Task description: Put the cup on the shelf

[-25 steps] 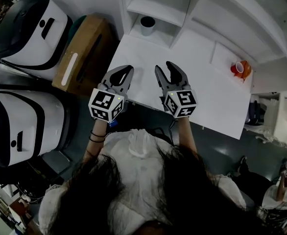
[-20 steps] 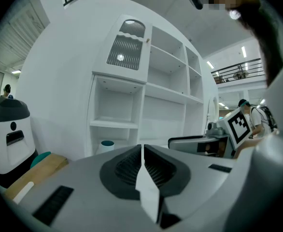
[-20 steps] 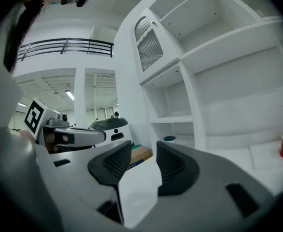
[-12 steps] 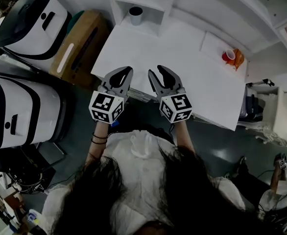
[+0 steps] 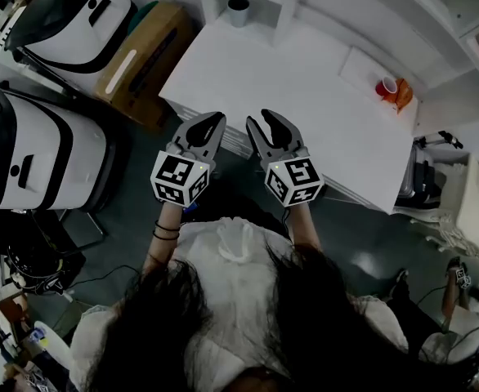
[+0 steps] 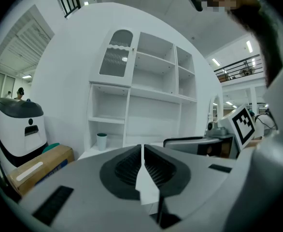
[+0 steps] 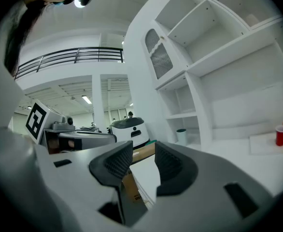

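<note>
A small grey-teal cup [image 5: 238, 11] stands in the lowest left compartment of the white shelf unit [image 5: 350, 11]; it also shows in the left gripper view [image 6: 101, 141] and the right gripper view [image 7: 181, 136]. A red cup [image 5: 387, 88] sits at the table's far right, next to something orange, seen too as the red cup [image 7: 281, 135]. My left gripper [image 5: 210, 126] is shut and empty, jaws meeting [image 6: 142, 151]. My right gripper [image 5: 263, 127] is open by a narrow gap [image 7: 144, 158]; its jaws have just been closing with nothing between them. Both hover at the near edge of the white table [image 5: 305, 96].
Two large white-and-black machines [image 5: 72, 19] [image 5: 27, 158] stand left of the table, with a brown cardboard box [image 5: 137, 60] between them and it. A flat white sheet [image 5: 362, 72] lies by the red cup. Dark floor lies in front of the table.
Both grippers have drawn back from over the table to its near edge, away from the shelf. The right jaws have narrowed. Neither holds anything.
</note>
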Available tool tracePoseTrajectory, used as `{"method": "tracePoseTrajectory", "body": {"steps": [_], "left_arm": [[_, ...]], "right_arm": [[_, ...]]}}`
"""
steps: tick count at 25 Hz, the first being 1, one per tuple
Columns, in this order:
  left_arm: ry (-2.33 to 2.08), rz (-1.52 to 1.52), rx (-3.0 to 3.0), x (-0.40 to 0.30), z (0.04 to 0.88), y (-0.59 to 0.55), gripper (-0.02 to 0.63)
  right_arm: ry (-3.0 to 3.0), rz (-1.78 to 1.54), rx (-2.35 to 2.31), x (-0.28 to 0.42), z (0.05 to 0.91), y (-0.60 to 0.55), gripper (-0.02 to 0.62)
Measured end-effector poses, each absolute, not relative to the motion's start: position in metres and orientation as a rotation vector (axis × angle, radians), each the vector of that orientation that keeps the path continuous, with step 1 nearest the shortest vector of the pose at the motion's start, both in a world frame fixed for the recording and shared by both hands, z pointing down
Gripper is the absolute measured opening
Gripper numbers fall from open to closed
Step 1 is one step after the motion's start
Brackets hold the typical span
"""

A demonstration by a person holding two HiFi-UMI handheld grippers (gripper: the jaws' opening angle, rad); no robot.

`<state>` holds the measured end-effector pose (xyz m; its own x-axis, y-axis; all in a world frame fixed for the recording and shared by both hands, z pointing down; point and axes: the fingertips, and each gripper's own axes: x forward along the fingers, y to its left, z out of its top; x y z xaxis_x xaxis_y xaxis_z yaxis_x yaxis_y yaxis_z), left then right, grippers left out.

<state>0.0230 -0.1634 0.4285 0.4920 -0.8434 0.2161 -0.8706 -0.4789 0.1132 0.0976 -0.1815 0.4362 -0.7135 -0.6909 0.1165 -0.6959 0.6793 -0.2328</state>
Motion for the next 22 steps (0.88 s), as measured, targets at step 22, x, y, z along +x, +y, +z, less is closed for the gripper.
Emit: {"method": "tracePoseTrajectory", "body": {"steps": [22], "left_arm": [[-1.309, 0.248, 2.631, -0.033, 0.436, -0.064, 0.023]], "right_arm": [[-2.8, 0.445, 1.343, 0.031, 0.44, -0.078, 0.137]]}}
